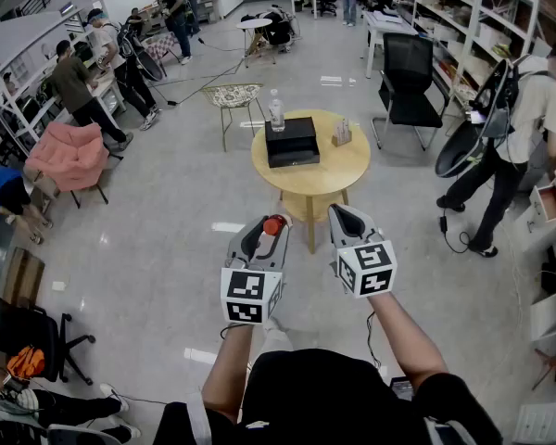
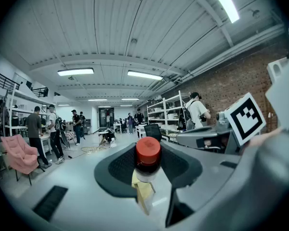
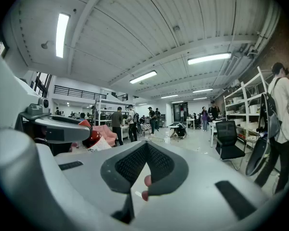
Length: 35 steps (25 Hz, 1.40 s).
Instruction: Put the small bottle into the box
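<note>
Item: two hand-held tongs, carried side by side in front of the person at about the same height, both bare forearms stretched forward and the tools pointing nearly level, a little downward, toward a round wooden counter (image 1: 338,170) well ahead on the floor. Left tongs (image 1: 262,237): jaws closed on the small bottle (image 2: 147,159), which stands upright between the dark ribbed pads, red cap rising above them, clear body with a yellowish label below; the bottle is thus in the air, well apart from the counter. Right tongs (image 3: 145,147): jaws brought together, pads meeting at the tips, nothing held between them. Each tool carries its marker cube at the rear, facing the head view. On the counter: a black box (image 1: 292,141) near the middle, a clear plastic water bottle (image 1: 276,111) standing just behind it at the far edge, and a small pale object (image 1: 342,133) to the box's right, too small to identify.
</note>
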Available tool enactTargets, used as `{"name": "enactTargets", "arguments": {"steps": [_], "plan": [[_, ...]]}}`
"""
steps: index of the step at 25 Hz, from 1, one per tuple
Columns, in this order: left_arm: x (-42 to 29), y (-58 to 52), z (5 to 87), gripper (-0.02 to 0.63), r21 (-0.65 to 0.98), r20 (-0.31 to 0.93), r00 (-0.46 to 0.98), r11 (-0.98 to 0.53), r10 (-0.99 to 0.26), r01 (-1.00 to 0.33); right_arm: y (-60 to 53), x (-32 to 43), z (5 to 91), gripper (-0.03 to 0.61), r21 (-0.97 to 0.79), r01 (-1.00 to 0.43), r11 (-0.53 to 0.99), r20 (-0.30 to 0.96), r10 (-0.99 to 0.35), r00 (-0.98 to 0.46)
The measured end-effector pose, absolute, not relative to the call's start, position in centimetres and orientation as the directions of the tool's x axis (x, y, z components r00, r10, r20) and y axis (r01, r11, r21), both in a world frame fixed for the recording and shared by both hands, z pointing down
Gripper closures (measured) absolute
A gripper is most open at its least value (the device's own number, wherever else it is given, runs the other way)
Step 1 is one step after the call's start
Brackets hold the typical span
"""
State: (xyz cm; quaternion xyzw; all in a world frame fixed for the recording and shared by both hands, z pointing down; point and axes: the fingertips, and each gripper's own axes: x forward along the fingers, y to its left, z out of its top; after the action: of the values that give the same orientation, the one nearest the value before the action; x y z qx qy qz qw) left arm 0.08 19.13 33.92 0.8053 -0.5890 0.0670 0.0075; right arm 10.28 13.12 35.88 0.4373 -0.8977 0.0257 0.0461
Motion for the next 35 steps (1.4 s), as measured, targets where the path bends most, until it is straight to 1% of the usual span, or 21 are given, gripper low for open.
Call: {"name": "enactTargets", "arguments": {"steps": [16, 25, 35], "plan": [[1.3, 18.4, 33.9, 0.463, -0.064, 0.121, 0.302, -0.311, -0.946, -0.948, 12.2, 11.0, 36.6, 0.577, -0.030, -0.782, 0.623, 0.135, -0.773, -0.620], [0.7, 14.6, 34.6, 0.463, -0.048, 0.126, 0.312, -0.320, -0.942, -0.946, 8.8, 10.5, 37.7, 0.577, -0.041, -0.784, 0.619, 0.157, -0.771, -0.617], [-1.2, 8.5, 35.1, 0.463, -0.034, 0.141, 0.324, -0.331, -0.936, -0.943, 3.4, 7.8, 38.4, 0.577, -0.042, -0.779, 0.626, 0.177, -0.763, -0.622]]}}
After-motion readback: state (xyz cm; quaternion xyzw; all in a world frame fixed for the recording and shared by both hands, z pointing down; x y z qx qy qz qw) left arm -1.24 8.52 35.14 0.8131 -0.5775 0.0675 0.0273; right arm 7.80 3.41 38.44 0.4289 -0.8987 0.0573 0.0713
